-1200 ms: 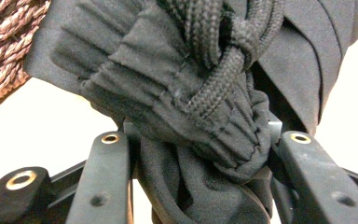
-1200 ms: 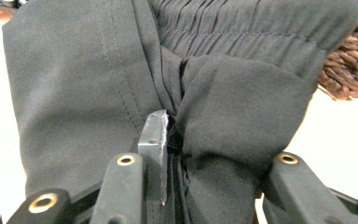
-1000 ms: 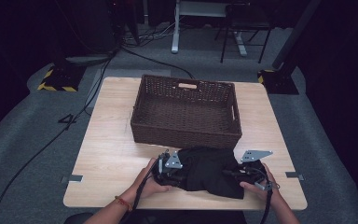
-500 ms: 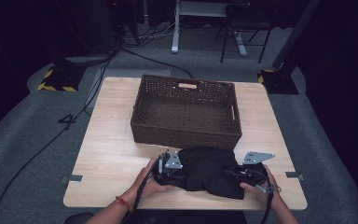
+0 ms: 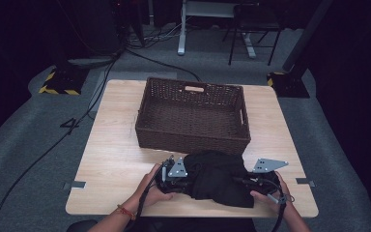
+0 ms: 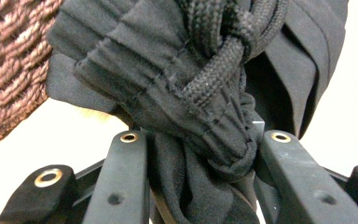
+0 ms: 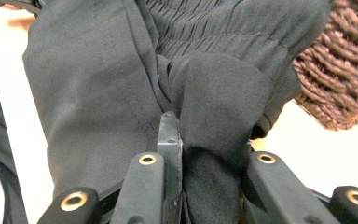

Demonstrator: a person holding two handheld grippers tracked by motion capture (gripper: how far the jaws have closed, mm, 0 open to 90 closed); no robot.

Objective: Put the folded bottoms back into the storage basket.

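Now each tool (image 6: 200, 154) (image 7: 205, 163) clamps the black garment (image 5: 218, 178).

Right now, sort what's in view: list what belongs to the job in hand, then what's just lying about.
In the job:
- black garment, bunched on the table
- left gripper, jaws shut on its cloth
- right gripper, jaws shut on its cloth
- wicker basket, empty, just behind

Lying about:
- floor cables
- yellow-black striped base
- chair

A dark brown woven wicker basket (image 5: 193, 116) with cut-out handles stands on the light wooden table (image 5: 111, 159). Beyond, a yellow-and-black striped floor block (image 5: 58, 84) lies on grey carpet.
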